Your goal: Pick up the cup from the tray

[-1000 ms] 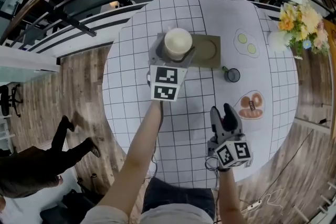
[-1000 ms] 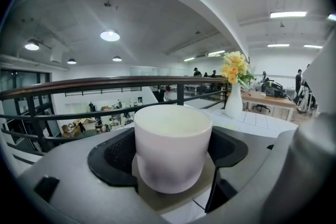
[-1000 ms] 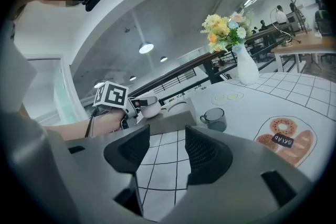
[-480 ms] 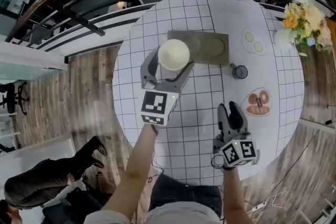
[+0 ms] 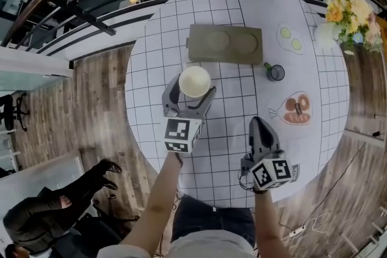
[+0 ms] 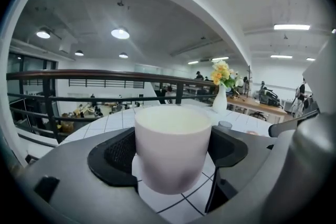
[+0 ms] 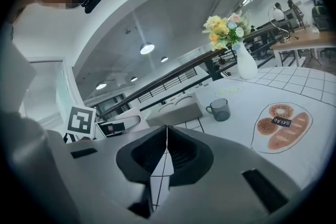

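Note:
A plain white cup [image 5: 195,81] sits clamped between the jaws of my left gripper [image 5: 190,91], lifted above the gridded table and clear of the tray. In the left gripper view the cup [image 6: 173,145] fills the middle, with a dark pad against each side. The grey-green tray [image 5: 225,44] lies at the table's far side with two round recesses, both bare. My right gripper [image 5: 259,129] hovers near the table's front right, jaws closed together with nothing between them; in the right gripper view its jaw tips [image 7: 167,129] meet in a line.
A small dark glass mug [image 5: 276,72] stands right of the tray. A printed bread picture [image 5: 294,109] and an egg picture [image 5: 289,38] lie on the white cloth. A vase of flowers [image 5: 349,18] stands at the far right edge. A railing curves behind the table.
My left gripper has carried the cup off the tray and back toward me. The right gripper's jaws have gone from open to shut.

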Available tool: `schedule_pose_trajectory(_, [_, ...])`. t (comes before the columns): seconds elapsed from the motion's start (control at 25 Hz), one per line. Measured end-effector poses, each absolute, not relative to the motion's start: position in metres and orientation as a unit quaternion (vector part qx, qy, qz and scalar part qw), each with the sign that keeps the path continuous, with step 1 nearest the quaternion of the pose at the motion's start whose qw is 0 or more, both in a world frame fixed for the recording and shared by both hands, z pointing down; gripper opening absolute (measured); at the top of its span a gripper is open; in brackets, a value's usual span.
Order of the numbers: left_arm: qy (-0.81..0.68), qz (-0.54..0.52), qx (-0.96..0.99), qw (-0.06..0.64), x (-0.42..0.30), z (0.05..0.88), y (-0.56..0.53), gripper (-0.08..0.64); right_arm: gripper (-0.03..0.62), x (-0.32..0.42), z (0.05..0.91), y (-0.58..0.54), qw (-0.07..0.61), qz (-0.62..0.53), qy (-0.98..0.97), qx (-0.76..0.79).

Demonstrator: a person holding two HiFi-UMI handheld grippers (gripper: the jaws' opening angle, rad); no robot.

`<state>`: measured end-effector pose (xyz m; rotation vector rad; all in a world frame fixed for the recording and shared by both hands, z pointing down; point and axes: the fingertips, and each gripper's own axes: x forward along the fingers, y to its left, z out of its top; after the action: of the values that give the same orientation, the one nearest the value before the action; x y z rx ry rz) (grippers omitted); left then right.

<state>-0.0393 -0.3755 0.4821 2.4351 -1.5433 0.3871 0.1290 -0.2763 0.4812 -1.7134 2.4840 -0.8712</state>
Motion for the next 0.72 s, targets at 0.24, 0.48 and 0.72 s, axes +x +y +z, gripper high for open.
schedule_pose_trajectory(0.24, [-0.516, 0.155, 0.834, 0.118, -0.029, 0.511, -0.377, 0.422, 0.009, 0.129, 0.488, -0.271, -0.004, -0.289, 0.785, -0.548])
schedule_pose_trajectory(0.48, [-0.51, 0.17, 0.835, 0.119, -0.025, 0.528, -0.384, 0.422, 0.009, 0.133, 0.495, -0.267, -0.011, -0.297, 0.774, -0.559])
schedule_pose_trajectory(0.72, [-0.503, 0.183, 0.837, 0.112, -0.021, 0.539, -0.386, 0.422, 0.009, 0.134, 0.496, -0.266, -0.013, -0.298, 0.772, -0.561])
